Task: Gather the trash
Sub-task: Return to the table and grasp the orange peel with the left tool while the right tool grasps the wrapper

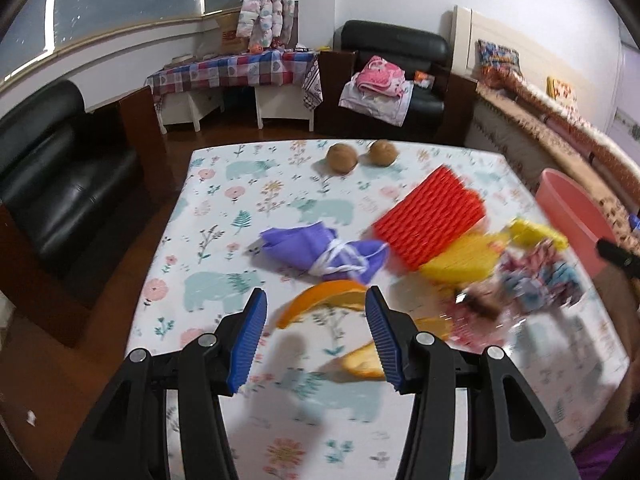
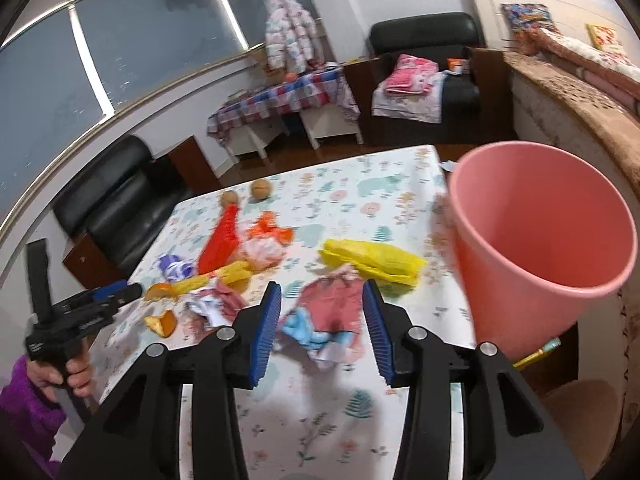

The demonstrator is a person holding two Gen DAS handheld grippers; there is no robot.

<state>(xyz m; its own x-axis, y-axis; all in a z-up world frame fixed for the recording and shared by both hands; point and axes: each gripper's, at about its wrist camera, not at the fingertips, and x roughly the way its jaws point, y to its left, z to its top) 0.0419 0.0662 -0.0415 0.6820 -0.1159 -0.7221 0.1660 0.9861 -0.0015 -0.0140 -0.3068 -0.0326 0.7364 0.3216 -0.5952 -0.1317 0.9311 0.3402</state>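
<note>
Both pairs of jaws stand spread wide with nothing between them. The right gripper (image 2: pixel 320 328) hangs just over a crumpled wrapper (image 2: pixel 326 320) in pink and blue, which lies on the counter (image 2: pixel 320 420) right ahead of its blue pads; that one looks light and crinkly, likely to squash flat, so a pinch across its bunched middle should do. The left gripper (image 1: pixel 316 336) hovers above two orange peels (image 1: pixel 324 300), one curved piece ahead of the pads and another partly behind the right pad; they seem stiff but slick on the inside, best taken across the thick rim. Further out lie a purple cloth bundle (image 1: pixel 320 250) tied with white string, a red foam net (image 1: pixel 432 216) and a yellow one (image 1: pixel 460 258), all soft and springy by the look of them, then a yellow bag (image 2: pixel 372 260). Two brown nuts (image 1: pixel 362 156) sit at the far edge. The pink bin (image 2: pixel 540 240) stands at the counter's right side, mouth open toward the litter.
</note>
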